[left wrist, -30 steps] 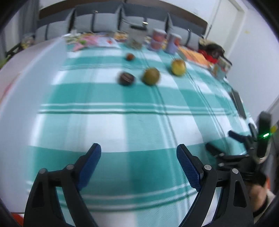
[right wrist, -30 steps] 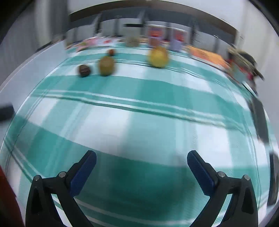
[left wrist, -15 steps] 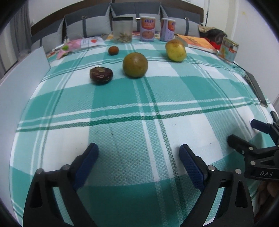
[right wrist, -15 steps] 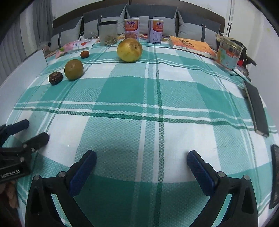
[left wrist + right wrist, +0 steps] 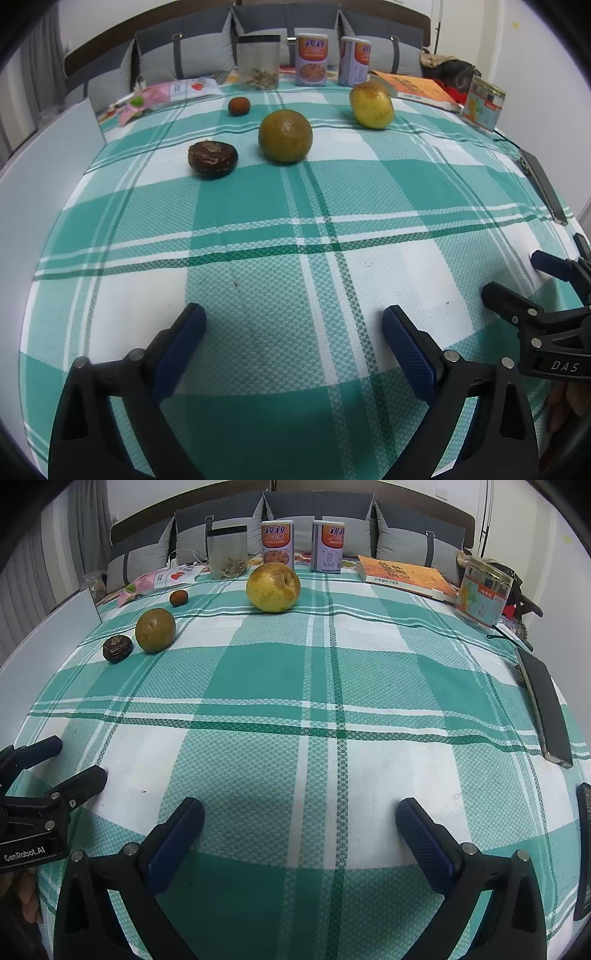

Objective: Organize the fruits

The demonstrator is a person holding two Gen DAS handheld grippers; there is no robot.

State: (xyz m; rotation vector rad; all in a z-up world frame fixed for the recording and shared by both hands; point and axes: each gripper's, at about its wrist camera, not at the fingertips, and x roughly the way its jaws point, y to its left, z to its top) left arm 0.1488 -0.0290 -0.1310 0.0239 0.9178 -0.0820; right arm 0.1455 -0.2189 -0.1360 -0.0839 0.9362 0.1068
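Observation:
Several fruits lie on the green checked tablecloth [image 5: 295, 229]: a dark brown wrinkled fruit [image 5: 212, 160], a green-orange citrus [image 5: 285, 135], a yellow pear [image 5: 371, 105] and a small brown fruit [image 5: 239, 106]. In the right wrist view they show as the dark fruit [image 5: 117, 648], citrus [image 5: 155, 629], pear [image 5: 273, 587] and small fruit [image 5: 178, 598]. My left gripper [image 5: 293, 332] is open and empty, low over the near cloth. My right gripper [image 5: 300, 821] is open and empty, to its right.
A clear jar [image 5: 258, 62], two cans [image 5: 312, 60], an orange book [image 5: 413, 88] and a tin [image 5: 483, 103] stand along the far edge. A dark phone [image 5: 545, 710] lies at the right. A white board [image 5: 40, 177] borders the left side.
Both views steadied after blurred motion and moved closer to the fruits. Both grippers stayed open and empty.

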